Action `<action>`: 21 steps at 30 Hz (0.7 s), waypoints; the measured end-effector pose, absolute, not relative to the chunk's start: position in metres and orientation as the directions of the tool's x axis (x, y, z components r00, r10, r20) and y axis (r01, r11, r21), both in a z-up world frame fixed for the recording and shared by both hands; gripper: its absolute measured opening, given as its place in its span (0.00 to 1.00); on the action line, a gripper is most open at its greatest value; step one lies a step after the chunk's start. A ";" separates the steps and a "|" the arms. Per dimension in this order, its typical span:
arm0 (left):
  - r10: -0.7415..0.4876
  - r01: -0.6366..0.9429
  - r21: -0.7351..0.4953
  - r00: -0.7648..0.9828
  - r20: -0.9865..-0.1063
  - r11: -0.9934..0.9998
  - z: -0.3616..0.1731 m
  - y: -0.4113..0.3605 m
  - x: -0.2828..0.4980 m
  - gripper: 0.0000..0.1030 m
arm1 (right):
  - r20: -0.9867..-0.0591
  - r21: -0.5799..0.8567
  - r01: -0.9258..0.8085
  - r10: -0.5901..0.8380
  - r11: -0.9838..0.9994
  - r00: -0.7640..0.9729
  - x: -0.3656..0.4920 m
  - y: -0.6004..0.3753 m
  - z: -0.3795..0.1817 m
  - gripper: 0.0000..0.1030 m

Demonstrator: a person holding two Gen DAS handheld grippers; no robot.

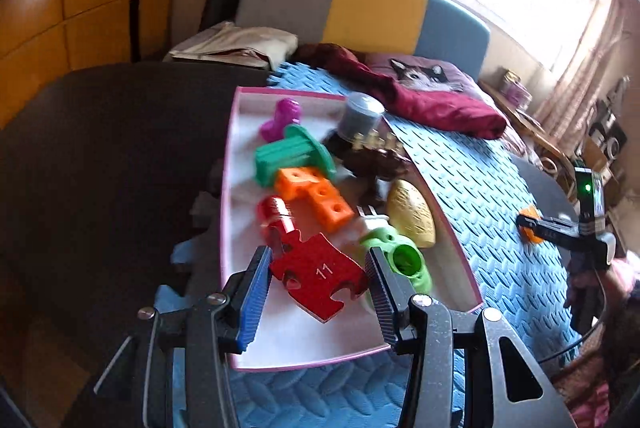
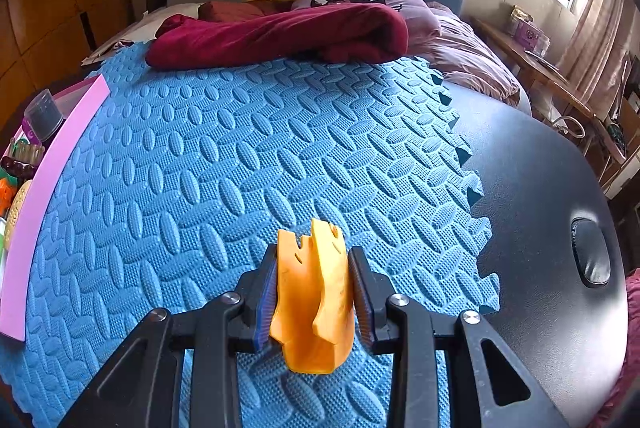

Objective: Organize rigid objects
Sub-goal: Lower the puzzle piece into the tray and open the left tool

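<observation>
Left gripper [image 1: 318, 268] clamps a flat red puzzle-cut piece [image 1: 316, 274] (marked 11) over the pink-rimmed tray [image 1: 456, 248] — right gripper [image 2: 312, 288] squeezes a smooth orange plastic shell [image 2: 312, 296].

Ahead of my right gripper [image 2: 313, 284] the blue foam mat [image 2: 240, 155] lies bare, open room as far as the red blanket [image 2: 280, 35] heaped across its far end. To its left, the pink-rimmed tray [image 1: 452, 232] is crowded: red puzzle piece [image 1: 316, 274], orange block [image 1: 316, 197], green pieces and a yellow shape leave only its near white floor free
</observation>
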State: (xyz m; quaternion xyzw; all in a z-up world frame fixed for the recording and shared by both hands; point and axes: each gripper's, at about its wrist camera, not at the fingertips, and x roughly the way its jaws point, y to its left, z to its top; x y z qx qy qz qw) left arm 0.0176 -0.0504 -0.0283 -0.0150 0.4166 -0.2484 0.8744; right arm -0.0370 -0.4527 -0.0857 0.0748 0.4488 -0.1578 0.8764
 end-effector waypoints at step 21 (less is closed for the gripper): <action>-0.400 0.446 -0.172 0.489 -0.775 0.878 -0.060 -0.058 0.026 0.49 | -0.810 -0.015 0.340 -0.211 0.940 0.547 -0.037 -0.452 -0.085 0.32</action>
